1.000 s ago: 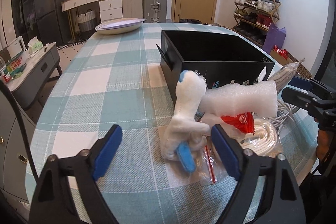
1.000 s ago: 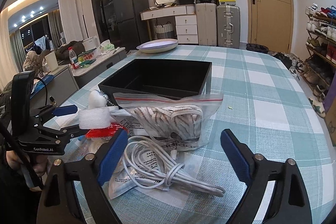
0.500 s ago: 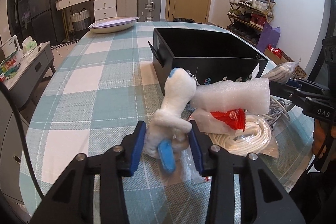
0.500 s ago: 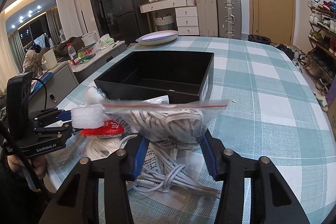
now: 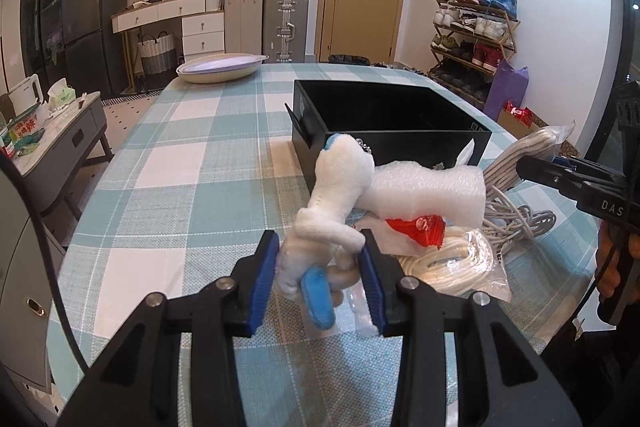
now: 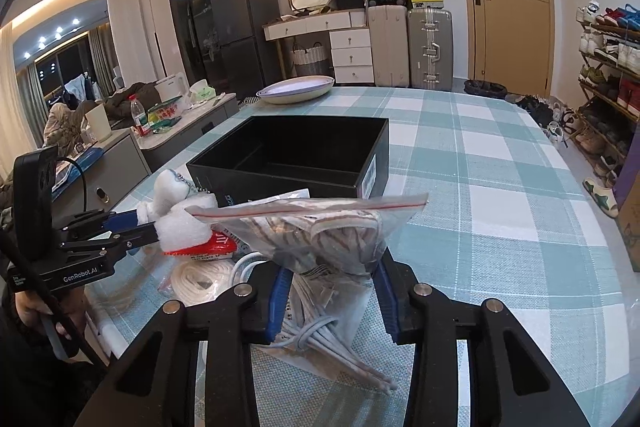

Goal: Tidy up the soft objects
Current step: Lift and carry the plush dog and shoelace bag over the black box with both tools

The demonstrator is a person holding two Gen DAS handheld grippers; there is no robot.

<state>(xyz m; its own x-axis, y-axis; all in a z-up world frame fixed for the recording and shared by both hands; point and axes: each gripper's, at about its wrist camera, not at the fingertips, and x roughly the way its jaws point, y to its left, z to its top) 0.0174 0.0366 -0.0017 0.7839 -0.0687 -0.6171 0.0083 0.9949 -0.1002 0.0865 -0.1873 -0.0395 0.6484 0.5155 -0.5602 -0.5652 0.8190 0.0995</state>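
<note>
Both claws went from wide open to clamped: left claw (image 5: 318, 279) holds plush toy (image 5: 340, 187), right claw (image 6: 330, 291) holds zip bag (image 6: 320, 231). Black box (image 6: 296, 155) next, likely.

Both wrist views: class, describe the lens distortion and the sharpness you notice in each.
Left wrist view: fisheye bends the door frame and room edges; plush toy sharp. Right wrist view: same curvature, dark corners; bag of striped cloth sharp.

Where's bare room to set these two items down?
The black box looks empty inside. Bare checked cloth lies to the right of the box, and between the white dish and the plush toy. It is crowded in front of the box: foam roll, rope coil, cables.
</note>
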